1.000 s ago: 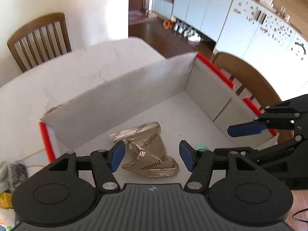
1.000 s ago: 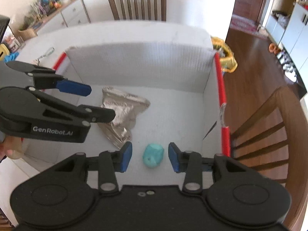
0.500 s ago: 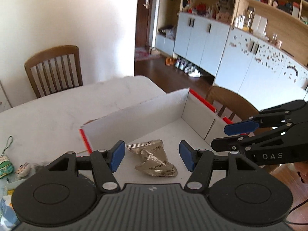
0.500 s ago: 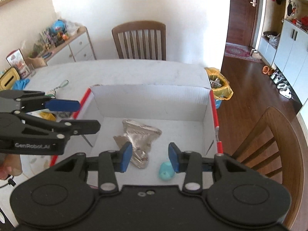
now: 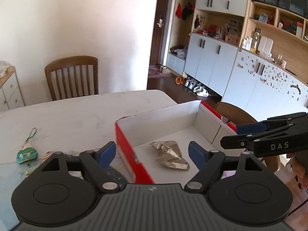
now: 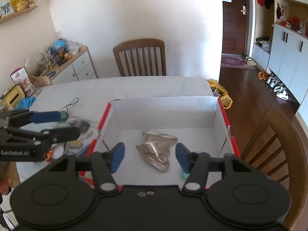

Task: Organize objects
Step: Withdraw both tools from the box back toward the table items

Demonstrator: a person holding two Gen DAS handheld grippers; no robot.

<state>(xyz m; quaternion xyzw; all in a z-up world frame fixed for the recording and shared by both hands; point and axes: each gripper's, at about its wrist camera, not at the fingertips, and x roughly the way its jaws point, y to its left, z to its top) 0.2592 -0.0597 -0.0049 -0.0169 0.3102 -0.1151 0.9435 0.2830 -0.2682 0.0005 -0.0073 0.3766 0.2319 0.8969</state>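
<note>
A red-and-white cardboard box (image 6: 221, 113) (image 5: 123, 142) stands open on the white table. A crumpled silver foil packet (image 6: 156, 150) (image 5: 170, 155) lies on its floor. A small teal object (image 6: 184, 174) lies by it, mostly hidden behind my right finger. My left gripper (image 5: 152, 154) is open and empty, raised over the box's left wall. My right gripper (image 6: 149, 155) is open and empty, raised above the box's near edge. Each gripper shows in the other's view: the left (image 6: 38, 127), the right (image 5: 259, 136).
Small items lie on the table left of the box: a green pouch with a strap (image 5: 27, 153) (image 6: 63, 113), a dark fuzzy object (image 6: 82, 124), a yellow piece (image 6: 75, 144). Wooden chairs stand at the far side (image 6: 140, 57) and to the right (image 6: 279, 144).
Both grippers have risen and pulled back from inside the box, staying open. The left one has shifted left over the box's red wall. The packet and teal object stay in the box.
</note>
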